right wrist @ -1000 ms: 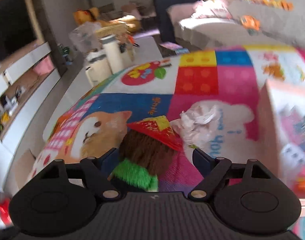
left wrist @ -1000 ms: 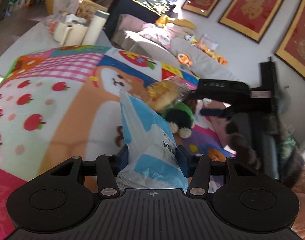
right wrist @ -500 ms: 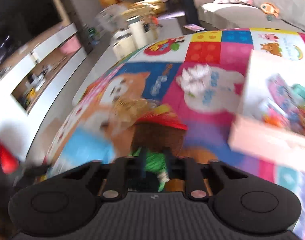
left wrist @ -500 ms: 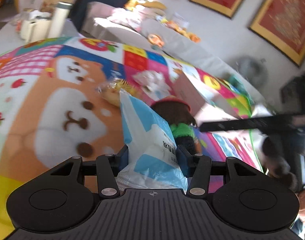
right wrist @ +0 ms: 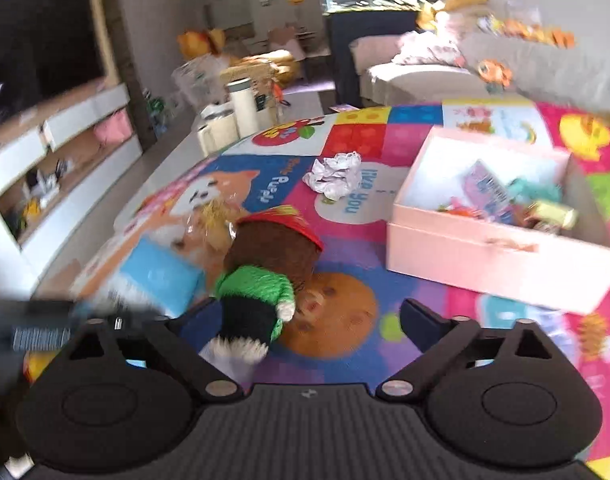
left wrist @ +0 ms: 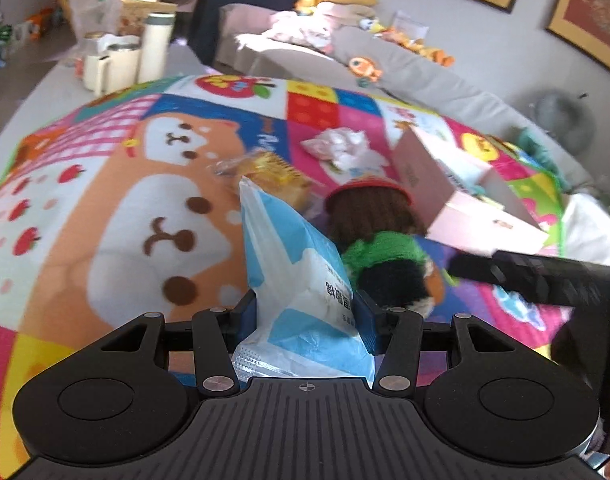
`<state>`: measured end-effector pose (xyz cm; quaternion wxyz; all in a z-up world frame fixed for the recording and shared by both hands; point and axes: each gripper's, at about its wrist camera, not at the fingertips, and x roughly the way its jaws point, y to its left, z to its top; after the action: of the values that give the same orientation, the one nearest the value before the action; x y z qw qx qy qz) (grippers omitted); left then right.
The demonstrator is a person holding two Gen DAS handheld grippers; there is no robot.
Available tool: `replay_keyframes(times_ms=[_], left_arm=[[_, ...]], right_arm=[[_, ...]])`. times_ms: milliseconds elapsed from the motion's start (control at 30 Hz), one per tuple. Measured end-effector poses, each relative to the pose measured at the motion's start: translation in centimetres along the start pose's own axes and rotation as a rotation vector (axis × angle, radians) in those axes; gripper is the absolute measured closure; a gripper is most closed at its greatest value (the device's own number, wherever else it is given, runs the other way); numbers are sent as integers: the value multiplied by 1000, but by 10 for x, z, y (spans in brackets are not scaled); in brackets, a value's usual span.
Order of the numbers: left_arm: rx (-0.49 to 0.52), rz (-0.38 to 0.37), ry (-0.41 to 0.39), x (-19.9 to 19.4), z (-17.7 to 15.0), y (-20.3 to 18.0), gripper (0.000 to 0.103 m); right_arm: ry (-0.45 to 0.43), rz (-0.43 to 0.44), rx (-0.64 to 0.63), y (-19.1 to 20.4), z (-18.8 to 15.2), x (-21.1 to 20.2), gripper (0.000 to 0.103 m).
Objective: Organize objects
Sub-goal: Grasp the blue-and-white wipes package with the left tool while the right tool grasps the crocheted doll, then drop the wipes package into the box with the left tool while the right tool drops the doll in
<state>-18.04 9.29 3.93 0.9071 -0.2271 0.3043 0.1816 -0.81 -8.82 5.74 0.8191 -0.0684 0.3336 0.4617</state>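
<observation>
My left gripper (left wrist: 307, 314) is shut on a blue and white snack bag (left wrist: 301, 280), held upright above the colourful mat. A plush doll (right wrist: 265, 276) with brown hair, red cap and green scarf lies on the mat against the left finger of my right gripper (right wrist: 305, 320), which is open. The doll also shows in the left wrist view (left wrist: 379, 248), just right of the bag. A pink open box (right wrist: 493, 248) holding several small items stands to the right. The bag also shows in the right wrist view (right wrist: 157, 276).
A yellow wrapped bun (left wrist: 273, 178) and a crumpled white paper (right wrist: 335, 176) lie on the mat (left wrist: 105, 208) beyond the doll. Cups and a white flask (left wrist: 155, 52) stand at the far left. A grey sofa (left wrist: 405, 68) with toys runs behind.
My right gripper closed around the doll half a second ago and now stands open, with the doll lying at its left finger. The left gripper swung right with the bag.
</observation>
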Motion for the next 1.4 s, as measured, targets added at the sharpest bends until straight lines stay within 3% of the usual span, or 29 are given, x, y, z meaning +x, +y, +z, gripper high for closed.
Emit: replay_keyframes(times_ms=[133,333,500,600,700,767,933,1100,1233,1400], left_arm=[[-25,-2,3,0,-1,11,48],[-25,-42,-4,4,-3,16,48],[-56,-79,-1,10,-5,21,48],[-65,-84,0,12,-7,22,48],[-64,-79,1,13,-6,20,48],[-59,-67,3,11,-6,18,48],[-19,-45,5,6,-5,9,50],[87,-202,20,-1,2,-25,56],[184,-282,-15,3,25,-71,56],[153,-336,-111,41,75,-126,56]], right_arm=[[34,9,46,15,12,46,5],[79,-70,-35,42,12,104,3],[70,-89,-76,49,9,107,3],[58,-97,-68,47,9,105,12],[52,-104,-106,48,8,101,31],[67,-83,-116,46,8,95,39],[105,-21,-84,22,-3,53,40],[58,-114,-103,-15,-31,-12,40],[0,-220,-69,-46,-53,-51,40],[-77,-260,75,-85,-68,-70,40]])
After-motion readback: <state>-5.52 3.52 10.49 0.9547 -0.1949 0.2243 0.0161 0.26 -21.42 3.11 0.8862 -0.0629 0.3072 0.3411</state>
